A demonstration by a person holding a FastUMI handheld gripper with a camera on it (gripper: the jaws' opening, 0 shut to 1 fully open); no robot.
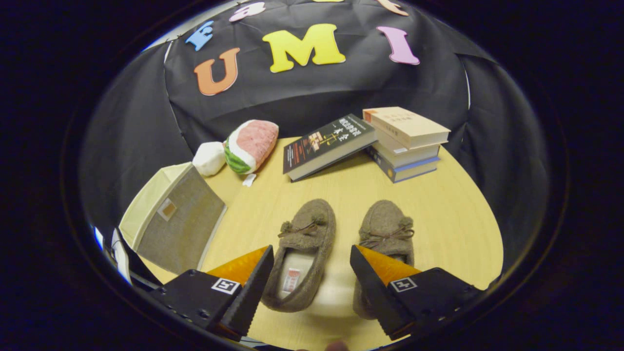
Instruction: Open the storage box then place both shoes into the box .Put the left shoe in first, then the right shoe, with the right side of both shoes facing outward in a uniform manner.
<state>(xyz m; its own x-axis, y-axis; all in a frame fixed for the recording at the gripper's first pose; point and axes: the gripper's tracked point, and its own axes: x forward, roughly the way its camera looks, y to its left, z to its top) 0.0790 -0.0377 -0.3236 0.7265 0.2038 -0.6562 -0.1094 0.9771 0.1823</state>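
Entry: fingers (310,273) spread wide, holding nothing, over two slippers.
Left slipper (303,253) lies between them, long axis pointing away; right slipper (385,239) beside it; closed storage box (173,222) off left on the surface (438,209).

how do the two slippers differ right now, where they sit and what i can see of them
The left slipper lies between the open tongs, so its pale lining and inner tag show; the right slipper sits behind the right finger, which hides most of its opening. The left one leans its toe slightly rightward; the right one points straighter ahead. Both are brown, fuzzy, with a bow, toes towards the books.
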